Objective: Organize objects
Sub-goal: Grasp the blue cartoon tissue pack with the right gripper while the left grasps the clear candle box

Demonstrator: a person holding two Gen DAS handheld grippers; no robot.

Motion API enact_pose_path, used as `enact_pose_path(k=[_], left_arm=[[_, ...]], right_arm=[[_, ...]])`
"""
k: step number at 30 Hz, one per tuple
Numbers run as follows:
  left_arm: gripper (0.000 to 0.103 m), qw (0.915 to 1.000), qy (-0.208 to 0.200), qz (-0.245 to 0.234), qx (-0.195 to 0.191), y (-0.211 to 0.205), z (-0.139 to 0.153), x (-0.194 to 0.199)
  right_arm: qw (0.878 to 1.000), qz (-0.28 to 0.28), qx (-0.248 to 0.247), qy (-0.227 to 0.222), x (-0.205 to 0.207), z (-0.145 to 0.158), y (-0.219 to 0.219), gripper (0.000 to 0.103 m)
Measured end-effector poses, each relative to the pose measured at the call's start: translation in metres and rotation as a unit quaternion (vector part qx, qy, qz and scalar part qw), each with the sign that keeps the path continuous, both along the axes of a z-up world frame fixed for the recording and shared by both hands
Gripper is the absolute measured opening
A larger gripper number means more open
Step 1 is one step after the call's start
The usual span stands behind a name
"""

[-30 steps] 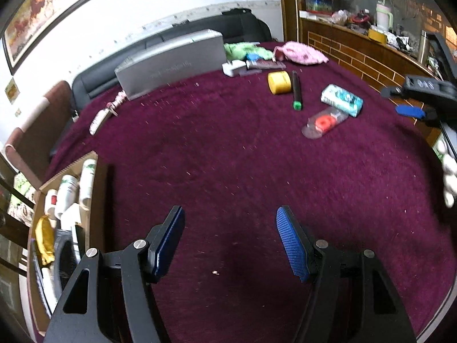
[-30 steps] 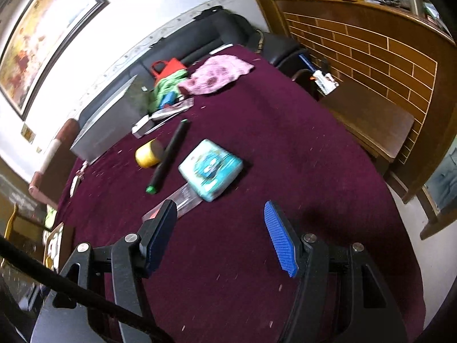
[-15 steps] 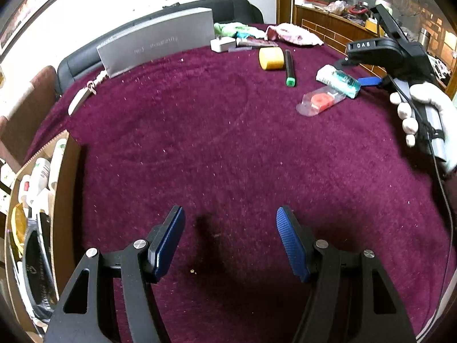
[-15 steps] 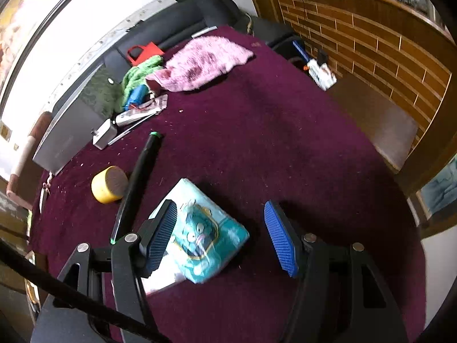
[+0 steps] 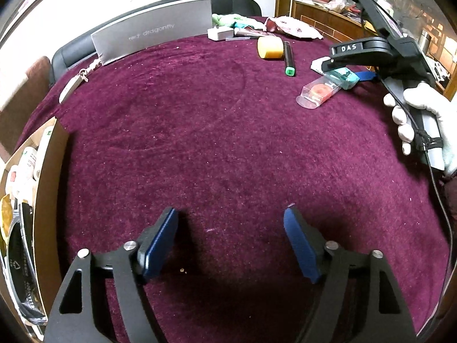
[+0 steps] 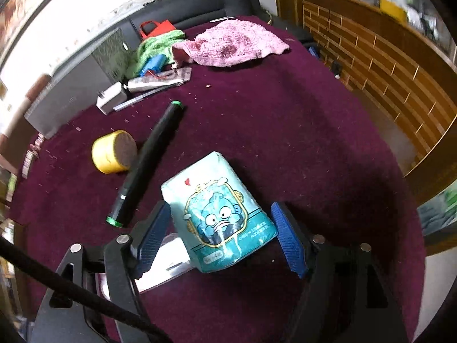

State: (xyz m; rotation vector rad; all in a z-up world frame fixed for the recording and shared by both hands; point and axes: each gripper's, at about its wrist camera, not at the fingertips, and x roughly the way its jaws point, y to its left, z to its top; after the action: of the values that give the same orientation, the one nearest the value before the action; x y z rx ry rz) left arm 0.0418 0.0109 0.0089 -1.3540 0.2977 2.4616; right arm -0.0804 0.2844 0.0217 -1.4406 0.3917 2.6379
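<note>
A teal tissue pack (image 6: 211, 200) lies on the maroon tablecloth (image 6: 285, 143), partly over a clear plastic case (image 6: 160, 268) with a red item inside (image 5: 318, 91). My right gripper (image 6: 220, 205) straddles the pack. Its jaws are opening, and the blue pads stand just off the pack's sides. In the left wrist view the right gripper (image 5: 342, 71) is at the far right, held by a white-gloved hand (image 5: 422, 114). My left gripper (image 5: 230, 211) hovers over bare cloth at the near side, its jaws opening with nothing between them.
A black marker (image 6: 148, 160) and a yellow tin (image 6: 112, 151) lie left of the pack. Farther back are a white charger (image 6: 111, 98), a tube (image 6: 160, 78), a green cloth (image 6: 154, 45), a pink towel (image 6: 237, 43) and a grey box (image 5: 154, 34). A cardboard box (image 5: 48, 171) of bottles sits left.
My right gripper has moved forward and down over the tissue pack, which now lies between its jaws. Both grippers' jaws have spread wider. The left gripper has stayed over the same bare cloth.
</note>
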Motion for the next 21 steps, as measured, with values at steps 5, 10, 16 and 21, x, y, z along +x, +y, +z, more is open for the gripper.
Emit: enact_pose_path(k=[5,10,16,21], left_arm=[[0.091,0.9999,0.003,0.008,0.007,-0.003,-0.003,-0.002],[0.101,0.9999,-0.007,-0.004,0.008,0.006,-0.006,-0.002],[0.098,0.9988,-0.009,-0.045,0.015,0.040,0.010,-0.016],[0.098,0.9880,0.062,-0.130,-0.055,0.100,0.014,-0.032]], right_arm=[[1.000,-0.016,0.014,-0.002,0.009,0.001,0.002,0.050],[0.999,-0.040,-0.029,0.017,0.045,0.002,0.014,0.037],[0.995,-0.056,-0.065,0.047,0.066,-0.003,0.026,0.035],[0.993,-0.055,-0.086,0.063,0.070,-0.005,0.031,0.033]])
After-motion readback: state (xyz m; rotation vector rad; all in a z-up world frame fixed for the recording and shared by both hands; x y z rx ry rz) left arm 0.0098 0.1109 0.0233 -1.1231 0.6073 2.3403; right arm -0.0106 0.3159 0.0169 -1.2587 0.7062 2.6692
